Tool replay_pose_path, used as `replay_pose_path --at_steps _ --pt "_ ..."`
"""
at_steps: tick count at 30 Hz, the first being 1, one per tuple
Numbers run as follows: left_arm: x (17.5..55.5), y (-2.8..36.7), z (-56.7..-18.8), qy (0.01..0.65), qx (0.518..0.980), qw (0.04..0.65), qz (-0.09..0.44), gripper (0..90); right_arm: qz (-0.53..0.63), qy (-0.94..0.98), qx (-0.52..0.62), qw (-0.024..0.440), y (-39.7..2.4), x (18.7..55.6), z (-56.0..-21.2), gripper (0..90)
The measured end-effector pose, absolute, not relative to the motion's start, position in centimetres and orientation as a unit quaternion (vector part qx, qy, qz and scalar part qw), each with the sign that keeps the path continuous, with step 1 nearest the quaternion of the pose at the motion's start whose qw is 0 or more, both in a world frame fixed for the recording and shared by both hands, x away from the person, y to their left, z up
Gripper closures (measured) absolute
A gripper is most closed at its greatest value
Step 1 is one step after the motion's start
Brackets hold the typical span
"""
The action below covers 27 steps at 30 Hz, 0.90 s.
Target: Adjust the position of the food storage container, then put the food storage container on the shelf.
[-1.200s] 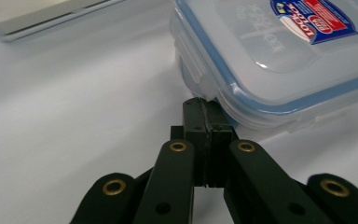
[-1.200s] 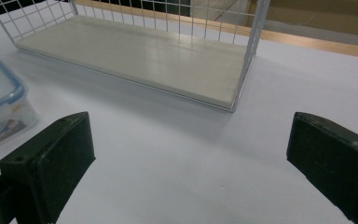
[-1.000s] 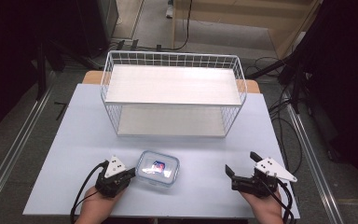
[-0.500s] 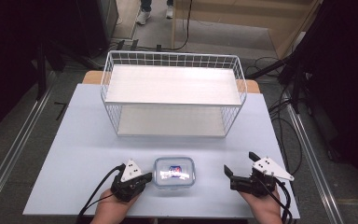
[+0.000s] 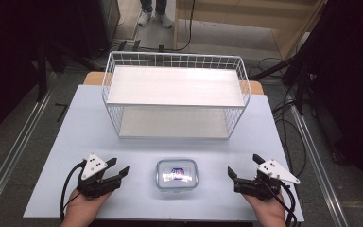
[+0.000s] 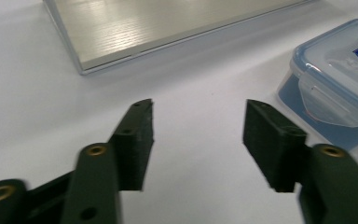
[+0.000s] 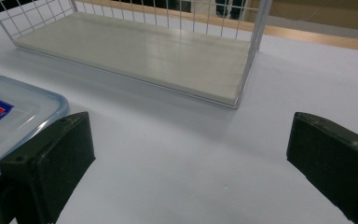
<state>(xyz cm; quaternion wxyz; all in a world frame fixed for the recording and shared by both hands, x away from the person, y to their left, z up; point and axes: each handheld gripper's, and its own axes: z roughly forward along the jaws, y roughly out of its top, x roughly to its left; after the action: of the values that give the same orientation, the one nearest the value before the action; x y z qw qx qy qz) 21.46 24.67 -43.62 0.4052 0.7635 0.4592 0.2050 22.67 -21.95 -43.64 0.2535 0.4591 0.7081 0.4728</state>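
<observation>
A clear lidded plastic container (image 5: 177,174) with a blue-and-red label lies flat on the pale table (image 5: 75,132), near its front edge. My left gripper (image 5: 118,166) rests to the left of it, a gap apart. Its jaws have just been opening and nothing is between them. In the left gripper view, the left gripper (image 6: 198,107) points at bare table, with the container (image 6: 335,70) off to the right. My right gripper (image 5: 242,166) stands wide open on the container's right side. Its own view shows the right gripper (image 7: 191,135) empty and the container (image 7: 14,116) beyond its left jaw.
A white wire rack (image 5: 175,94) with two pale shelf boards stands at the middle back of the table. Its lower board (image 7: 144,51) lies ahead of the right gripper. Cables run over the floor around the table. A person's feet (image 5: 153,16) show at the far top.
The left gripper pushed the container to the right, then drew back to the left and opened its jaws. The right gripper has kept still.
</observation>
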Motion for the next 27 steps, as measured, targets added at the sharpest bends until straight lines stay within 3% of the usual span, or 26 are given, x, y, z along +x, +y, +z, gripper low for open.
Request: replay_pose_path --at_steps 6,9,23,27 --pt "21.8 24.3 -43.4 0.453 0.766 0.413 0.194 13.4 0.471 0.714 0.454 0.250 -21.5 22.9 -44.1 1.0" --pt "21.9 24.3 -43.3 0.455 0.764 0.414 0.196 8.2 0.473 0.715 0.450 0.249 -21.3 23.0 -44.1 1.0" --pt "21.8 24.1 -42.8 0.459 0.754 0.431 0.187 7.5 0.485 0.729 0.427 0.224 -19.0 23.2 -44.0 1.0" --pt "22.1 23.0 -42.8 0.458 0.750 0.449 0.163 7.8 0.490 0.734 0.425 0.204 -17.9 23.3 -44.1 1.1"
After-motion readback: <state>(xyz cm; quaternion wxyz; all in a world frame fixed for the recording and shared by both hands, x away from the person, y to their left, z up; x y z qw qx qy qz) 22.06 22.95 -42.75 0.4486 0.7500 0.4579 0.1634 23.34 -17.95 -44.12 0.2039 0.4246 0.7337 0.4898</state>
